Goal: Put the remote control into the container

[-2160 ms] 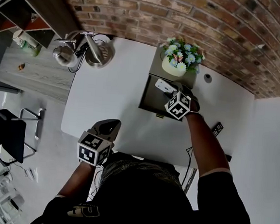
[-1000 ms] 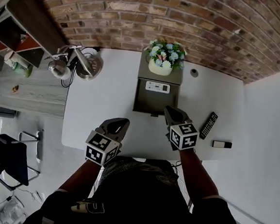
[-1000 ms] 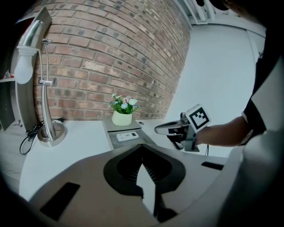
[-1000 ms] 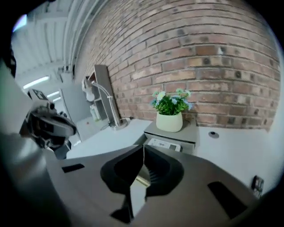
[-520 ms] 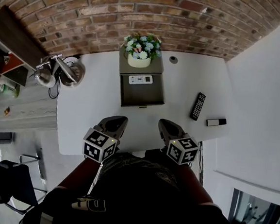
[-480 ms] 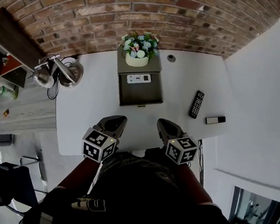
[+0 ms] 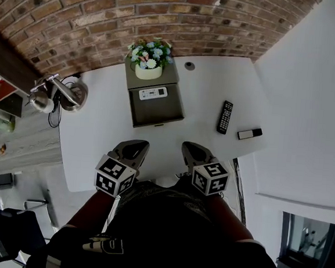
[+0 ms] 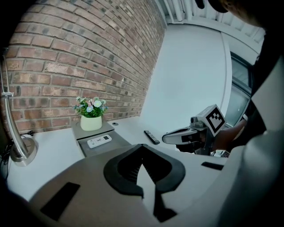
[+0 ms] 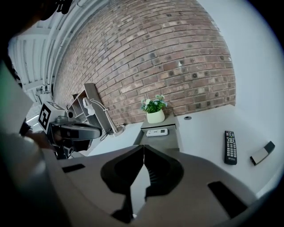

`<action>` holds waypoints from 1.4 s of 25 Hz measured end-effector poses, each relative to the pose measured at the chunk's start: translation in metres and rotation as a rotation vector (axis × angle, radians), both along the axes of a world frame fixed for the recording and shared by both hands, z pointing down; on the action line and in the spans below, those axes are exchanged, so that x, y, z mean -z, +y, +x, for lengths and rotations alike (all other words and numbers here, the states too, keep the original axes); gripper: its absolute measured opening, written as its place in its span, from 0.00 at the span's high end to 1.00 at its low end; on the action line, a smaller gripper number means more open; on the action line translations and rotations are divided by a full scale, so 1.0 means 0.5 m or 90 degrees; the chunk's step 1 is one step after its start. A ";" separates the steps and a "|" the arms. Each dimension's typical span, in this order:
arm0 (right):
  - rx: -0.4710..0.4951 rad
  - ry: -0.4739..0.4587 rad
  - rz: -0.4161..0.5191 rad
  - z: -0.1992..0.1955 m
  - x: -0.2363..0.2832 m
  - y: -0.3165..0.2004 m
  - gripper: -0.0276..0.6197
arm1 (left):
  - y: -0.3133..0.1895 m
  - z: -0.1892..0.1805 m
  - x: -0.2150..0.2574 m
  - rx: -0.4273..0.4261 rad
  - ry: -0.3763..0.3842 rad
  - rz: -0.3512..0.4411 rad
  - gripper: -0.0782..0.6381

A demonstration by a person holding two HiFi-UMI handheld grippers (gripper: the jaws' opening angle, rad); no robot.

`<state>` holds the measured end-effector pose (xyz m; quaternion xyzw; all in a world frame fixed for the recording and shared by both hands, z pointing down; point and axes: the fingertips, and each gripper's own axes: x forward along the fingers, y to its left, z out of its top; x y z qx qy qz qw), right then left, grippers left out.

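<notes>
A white remote control (image 7: 153, 93) lies inside the open grey container (image 7: 160, 112) on the white table; I also see the white remote control (image 8: 98, 141) (image 9: 157, 132) in both gripper views. A black remote (image 7: 224, 116) (image 9: 229, 146) rests on the table to the right of the container. My left gripper (image 7: 132, 150) and right gripper (image 7: 190, 150) hover side by side near the table's front edge, close to the person's body. Both are shut with nothing between the jaws. The right gripper (image 8: 171, 138) shows in the left gripper view, the left gripper (image 9: 91, 131) in the right one.
A pot of flowers (image 7: 148, 59) stands on the container's back part. A small grey-and-black device (image 7: 249, 133) lies right of the black remote. A metal desk lamp (image 7: 66, 92) sits at the table's left corner. A brick wall runs behind the table.
The right gripper let go of the white remote in the container and drew back to the table's front edge. Both grippers now sit level beside each other; the camera view has swung.
</notes>
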<state>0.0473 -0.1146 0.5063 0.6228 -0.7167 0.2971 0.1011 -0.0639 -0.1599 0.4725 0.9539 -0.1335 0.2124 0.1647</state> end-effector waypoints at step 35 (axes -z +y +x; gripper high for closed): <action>-0.255 0.069 -0.246 0.568 -0.328 -0.049 0.51 | 0.036 0.126 -0.074 0.157 -0.113 -0.057 0.88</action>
